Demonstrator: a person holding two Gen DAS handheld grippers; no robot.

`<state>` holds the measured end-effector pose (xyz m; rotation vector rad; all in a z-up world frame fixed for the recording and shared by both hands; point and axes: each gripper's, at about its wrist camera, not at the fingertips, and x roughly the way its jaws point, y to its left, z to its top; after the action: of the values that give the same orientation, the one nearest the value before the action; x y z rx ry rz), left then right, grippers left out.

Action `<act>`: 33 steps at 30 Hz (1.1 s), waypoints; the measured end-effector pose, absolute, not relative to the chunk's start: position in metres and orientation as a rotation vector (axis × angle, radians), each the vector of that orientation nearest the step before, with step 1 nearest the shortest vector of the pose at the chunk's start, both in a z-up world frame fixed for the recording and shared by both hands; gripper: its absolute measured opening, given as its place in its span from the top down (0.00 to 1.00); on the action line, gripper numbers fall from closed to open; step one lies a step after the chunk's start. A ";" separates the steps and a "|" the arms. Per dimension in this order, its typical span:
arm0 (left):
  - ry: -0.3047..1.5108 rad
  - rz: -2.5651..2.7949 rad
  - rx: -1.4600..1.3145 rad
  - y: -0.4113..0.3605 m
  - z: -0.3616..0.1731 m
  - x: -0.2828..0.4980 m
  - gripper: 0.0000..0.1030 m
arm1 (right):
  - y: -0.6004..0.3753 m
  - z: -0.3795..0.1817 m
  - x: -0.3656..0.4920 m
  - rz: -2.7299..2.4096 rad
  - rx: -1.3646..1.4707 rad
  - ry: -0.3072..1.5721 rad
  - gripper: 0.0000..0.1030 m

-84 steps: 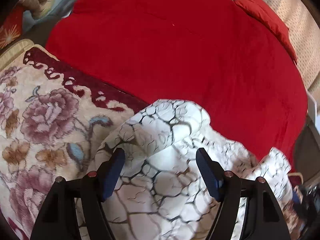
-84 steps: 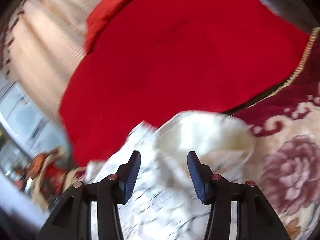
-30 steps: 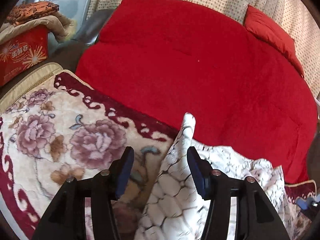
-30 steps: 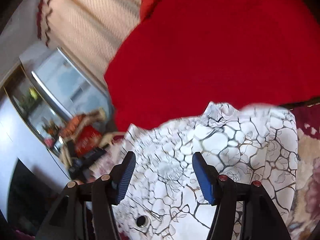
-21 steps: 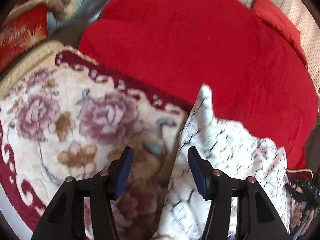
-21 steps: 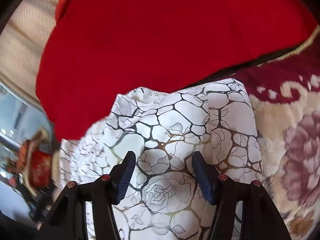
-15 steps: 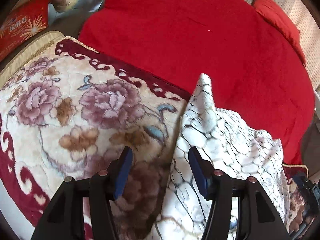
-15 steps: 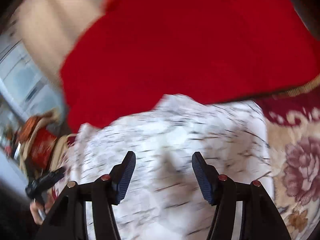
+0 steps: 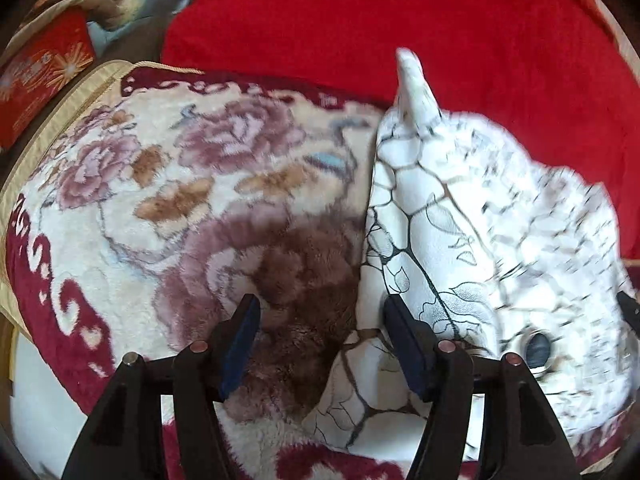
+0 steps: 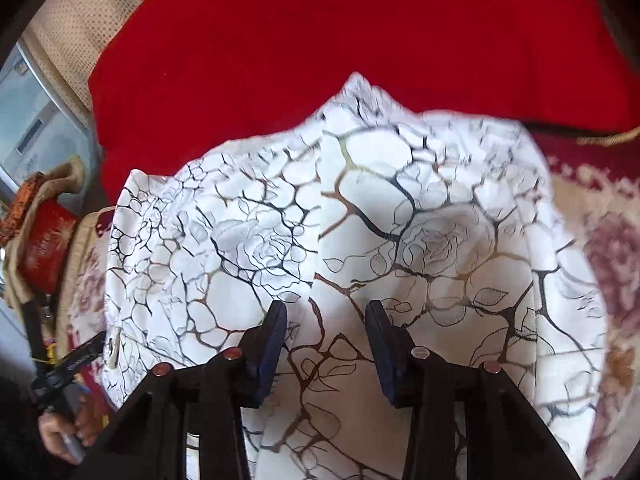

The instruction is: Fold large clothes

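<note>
1. The white crack-patterned garment [image 10: 400,240] lies bunched on the floral blanket [image 9: 160,200], at its edge beside the red cover [image 9: 400,20].
2. Left gripper [image 9: 320,340]: jaws opening (apart), over the garment's edge.
3. Right gripper [image 10: 326,340]: jaws closing, fabric between, not yet pinched.

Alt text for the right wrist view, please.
The right gripper, its jaws closing, points down at a white garment with a black crackle-and-rose print, fabric showing between the blue pads but not yet pinched. The garment lies on a floral blanket, a red cover behind.
</note>
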<state>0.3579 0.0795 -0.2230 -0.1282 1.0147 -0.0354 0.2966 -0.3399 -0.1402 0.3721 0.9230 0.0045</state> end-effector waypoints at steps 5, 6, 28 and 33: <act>0.938 -0.054 -0.231 0.092 -0.200 0.325 0.36 | -0.286 -0.103 0.295 0.140 0.290 0.789 0.56; 0.922 -0.066 -0.254 0.094 -0.198 0.318 0.36 | -0.269 -0.100 0.299 0.170 0.259 0.783 0.56; 0.946 -0.291 -0.805 0.098 -0.248 0.302 0.25 | -0.242 -0.133 0.309 0.271 0.294 0.926 0.57; 0.881 -0.230 -0.840 0.109 -0.241 0.280 0.48 | -0.244 -0.175 0.329 0.261 0.311 1.033 0.60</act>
<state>0.2800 0.1086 -0.2405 -0.8401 0.8805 -0.2305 0.3294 -0.2437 -0.1752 0.3112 1.0331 0.2605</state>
